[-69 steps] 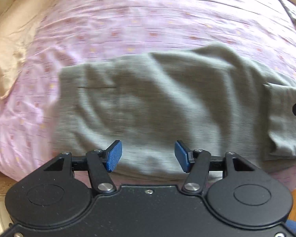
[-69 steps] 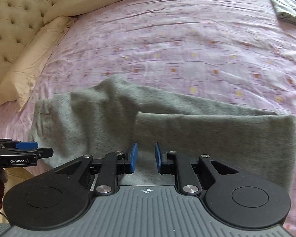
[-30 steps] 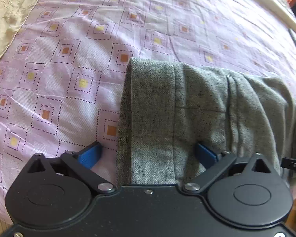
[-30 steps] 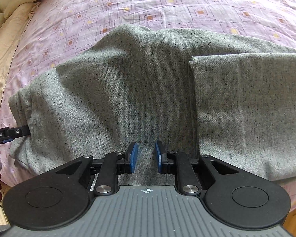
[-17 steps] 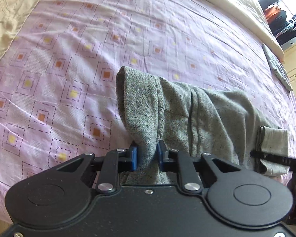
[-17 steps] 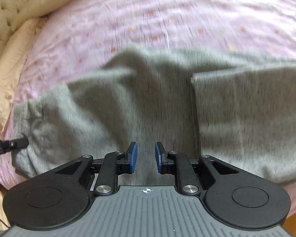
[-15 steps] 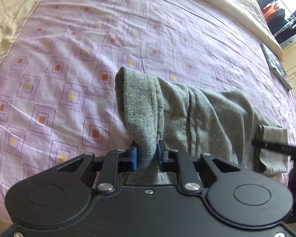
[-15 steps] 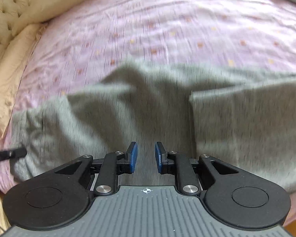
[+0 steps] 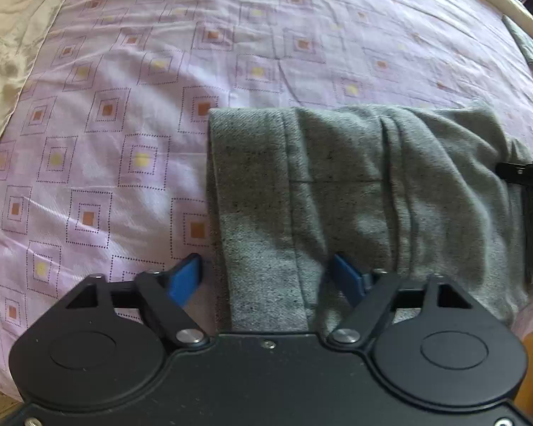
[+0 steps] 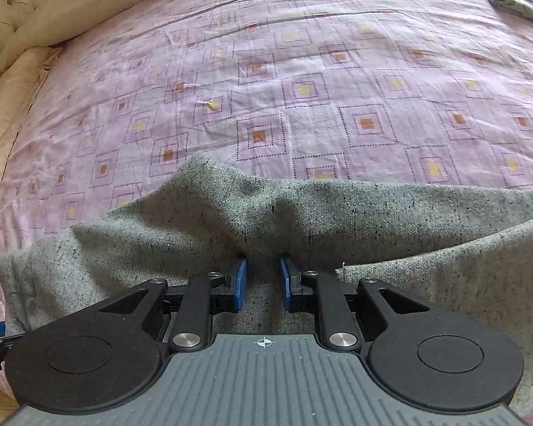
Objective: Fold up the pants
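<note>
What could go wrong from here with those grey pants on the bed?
The left gripper has just been opening, so the waistband end of the pants lies loose between its pads; it could slump out of line. The right gripper is pinching a raised ridge of cloth, and pulling there might drag the fold crooked. The pants also sit near the edge of the purple bedspread and might slide off.

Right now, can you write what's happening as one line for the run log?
step: fold pants | left claw: just opened, astride waistband, no grip | right claw: pinching pants | surface: bed sheet
</note>
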A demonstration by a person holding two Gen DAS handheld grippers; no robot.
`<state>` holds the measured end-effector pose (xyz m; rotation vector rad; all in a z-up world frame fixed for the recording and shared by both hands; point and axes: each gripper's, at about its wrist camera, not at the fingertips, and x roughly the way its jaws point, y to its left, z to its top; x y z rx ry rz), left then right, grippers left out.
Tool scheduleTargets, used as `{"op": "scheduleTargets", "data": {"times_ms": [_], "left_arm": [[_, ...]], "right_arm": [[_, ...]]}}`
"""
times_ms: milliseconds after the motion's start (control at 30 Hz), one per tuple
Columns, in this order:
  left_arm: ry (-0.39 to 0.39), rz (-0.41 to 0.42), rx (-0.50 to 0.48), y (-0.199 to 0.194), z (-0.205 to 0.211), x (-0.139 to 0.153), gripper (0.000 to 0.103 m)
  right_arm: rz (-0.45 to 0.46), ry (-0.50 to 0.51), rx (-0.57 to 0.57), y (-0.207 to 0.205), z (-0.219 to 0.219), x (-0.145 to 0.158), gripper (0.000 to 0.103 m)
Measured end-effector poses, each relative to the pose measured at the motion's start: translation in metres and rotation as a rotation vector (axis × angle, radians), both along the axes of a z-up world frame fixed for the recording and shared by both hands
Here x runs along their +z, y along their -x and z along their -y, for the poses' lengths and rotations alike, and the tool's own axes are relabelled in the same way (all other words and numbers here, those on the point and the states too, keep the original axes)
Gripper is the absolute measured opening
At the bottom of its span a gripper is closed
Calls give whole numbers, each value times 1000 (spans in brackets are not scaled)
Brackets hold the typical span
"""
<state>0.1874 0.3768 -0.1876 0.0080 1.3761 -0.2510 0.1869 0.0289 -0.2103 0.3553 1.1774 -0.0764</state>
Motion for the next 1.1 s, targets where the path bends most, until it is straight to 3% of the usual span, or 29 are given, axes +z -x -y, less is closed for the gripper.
{"op": "scheduleTargets", "data": {"times_ms": [33, 100, 167, 200, 300, 467, 533, 733, 900, 933, 1033, 1100], "left_arm": [[6, -26, 15, -2, -2, -6, 103], [38, -58, 60, -6, -6, -14, 100], [97, -23, 67, -4, -6, -3, 61], [157, -40, 67, -3, -6, 3, 34], [152, -4, 89, 2, -5, 20, 24], [174, 38, 126, 8, -9, 48, 22], [175, 69, 116, 10, -4, 63, 21], [149, 153, 75, 16, 27, 102, 20], [120, 242, 19, 30, 66, 146, 20], [110, 259, 4, 33, 77, 154, 20], [77, 289, -37, 43, 112, 173, 20], [37, 312, -67, 51, 138, 181, 20]], "right_arm": [[0, -2, -5, 0, 0, 1, 19], [0, 0, -11, 1, -1, 1, 19], [-12, -9, -21, 4, -3, 4, 20], [-21, -25, -27, 9, -4, 6, 20], [-55, -52, -7, 34, -12, 8, 19], [-155, -50, 50, 87, -32, 2, 19], [-150, -44, 73, 102, -38, -1, 20], [-124, -27, 133, 102, -43, -2, 19], [-136, -163, 192, 103, -19, -5, 19], [-144, -196, 216, 104, -16, -6, 19], [-107, -156, 392, 107, -24, -4, 19], [-106, -179, 400, 105, -22, -4, 20]]}}
